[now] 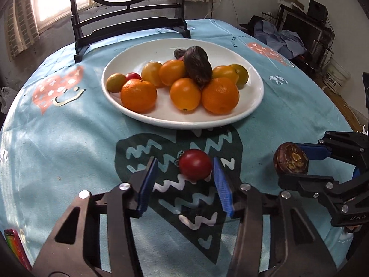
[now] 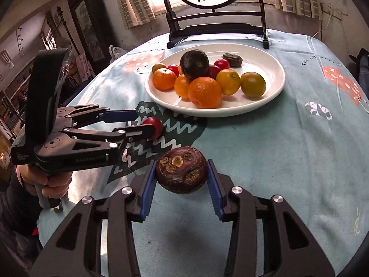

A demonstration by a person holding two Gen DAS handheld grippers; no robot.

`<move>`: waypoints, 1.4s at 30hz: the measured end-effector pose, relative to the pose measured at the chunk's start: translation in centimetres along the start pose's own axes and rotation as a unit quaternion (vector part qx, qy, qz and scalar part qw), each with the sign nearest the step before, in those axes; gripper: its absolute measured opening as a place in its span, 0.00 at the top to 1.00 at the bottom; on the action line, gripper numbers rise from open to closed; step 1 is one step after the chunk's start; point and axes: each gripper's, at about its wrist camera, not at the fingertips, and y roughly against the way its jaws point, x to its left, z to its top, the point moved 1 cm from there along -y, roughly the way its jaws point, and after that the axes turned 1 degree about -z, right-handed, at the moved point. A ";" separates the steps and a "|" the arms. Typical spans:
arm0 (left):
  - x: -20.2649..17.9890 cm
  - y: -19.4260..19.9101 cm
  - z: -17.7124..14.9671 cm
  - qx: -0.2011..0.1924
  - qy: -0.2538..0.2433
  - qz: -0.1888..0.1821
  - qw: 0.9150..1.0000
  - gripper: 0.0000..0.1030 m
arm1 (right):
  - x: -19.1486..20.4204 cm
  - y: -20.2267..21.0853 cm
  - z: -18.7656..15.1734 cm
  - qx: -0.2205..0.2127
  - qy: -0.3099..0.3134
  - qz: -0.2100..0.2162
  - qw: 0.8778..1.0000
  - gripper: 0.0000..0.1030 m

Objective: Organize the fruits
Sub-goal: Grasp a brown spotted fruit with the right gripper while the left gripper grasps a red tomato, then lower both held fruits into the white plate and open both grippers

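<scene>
Your right gripper (image 2: 181, 183) is clamped on a dark brown, wrinkled fruit (image 2: 181, 169), its blue pads pressing both sides and the fruit lifted clear of the blue cloth (image 2: 265, 157) that covers the counter. In the left wrist view the same fruit (image 1: 291, 161) sits pinched at the tip of that gripper (image 1: 291, 162), off to the right.

Your left gripper (image 1: 184, 180) is spread wide around a small red tomato (image 1: 195, 164) resting on the cloth's dark patterned patch; the tomato lies just beside the right-hand pad, with a clear gap to the other. From the right wrist view, that gripper (image 2: 144, 121) reaches in from the left with the tomato (image 2: 153, 125) at its tips.

Farther on stands a white plate (image 1: 253, 106) with oranges (image 1: 138, 95), yellow-green citrus, more small tomatoes and another dark fruit (image 1: 198, 65) piled on top. Behind the plate stands a black-framed screen (image 1: 129, 11) painted with red fruits.
</scene>
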 end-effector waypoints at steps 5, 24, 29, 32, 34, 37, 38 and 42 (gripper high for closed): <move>-0.3 -0.4 0.1 -0.002 -0.002 -0.005 1.000 0.52 | 0.0 -0.3 0.2 0.002 0.003 0.002 1.000 0.58; -1.2 -0.8 0.1 -0.005 -0.006 0.009 1.000 0.70 | -0.4 -0.7 0.2 0.002 -0.005 -0.001 1.000 0.58; -1.7 0.7 0.0 -0.025 -0.007 0.003 1.000 0.70 | 0.2 -0.6 0.2 -0.012 0.012 0.004 1.000 0.58; -2.1 1.6 -0.1 -0.036 -0.008 -0.001 0.999 0.70 | 0.7 -0.4 0.2 -0.025 0.019 0.016 0.999 0.58; -2.3 2.1 -0.1 -0.043 -0.007 -0.002 0.999 0.70 | 0.9 -0.2 0.3 -0.034 0.020 0.022 0.999 0.58; -2.4 3.2 -0.3 -0.057 -0.002 -0.001 0.998 0.70 | 1.2 0.2 0.5 -0.048 0.019 0.029 0.998 0.58; -2.3 3.6 -0.3 -0.062 0.002 -0.002 0.998 0.70 | 1.3 0.3 0.6 -0.056 0.015 0.029 0.998 0.58; -1.2 5.0 0.0 -0.079 0.025 -0.012 0.997 0.70 | 1.2 0.9 1.2 -0.082 -0.010 0.031 0.996 0.58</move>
